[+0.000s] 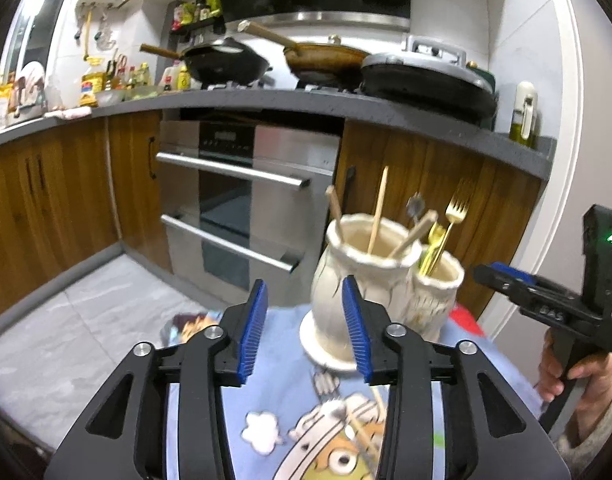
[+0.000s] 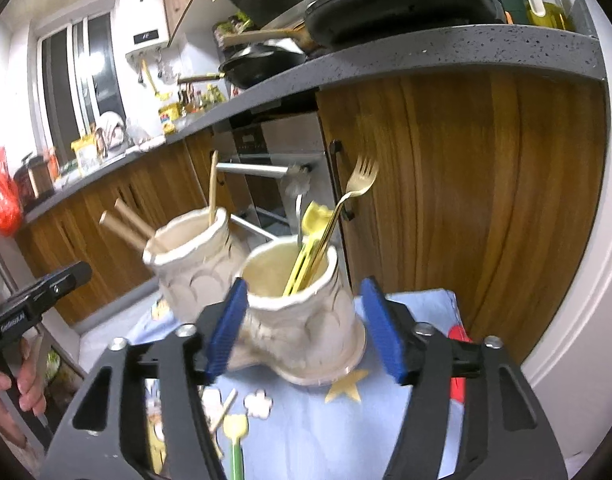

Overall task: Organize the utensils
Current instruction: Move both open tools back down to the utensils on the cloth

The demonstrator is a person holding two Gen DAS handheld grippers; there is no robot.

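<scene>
On a small table w/ a blue cartoon-print cloth (image 1: 282,412), in front of kitchen cabinets, the utensil stuff sits toward the far edge. Going L to R in the left wrist view: stainless oven (image 1: 242,200) under the grey counter (image 1: 266,100), then the left gripper (image 1: 304,328), jaws released w/ a wide gap, nothing between the blue pads, hovering over the cloth just short of the holder. The cream ceramic holder (image 1: 357,276) stands on its saucer-like base; it's a two-cup piece, bigger cup on the L w/ wooden chopsticks (image 1: 377,210) leaning in it, smaller cup (image 1: 437,292) touching it on the R w/ a gold fork (image 1: 457,204) tines-up plus other gold/silver cutlery, too blurred to sort. Far R, the right gripper (image 1: 505,276) seen side-on, held by a hand (image 1: 561,364). In the right wrist view, L to R: the person's other hand (image 2: 10,392) on the left tool, a loose chopstick (image 2: 224,410) and a yellow-green fork (image 2: 236,436) lying on the cloth near the bottom, then the right gripper (image 2: 302,328), jaws apart, straddling the smaller cup (image 2: 302,316); L pad looks touching or just beside its wall, R pad clear of it. Not clamped on anything.
</scene>
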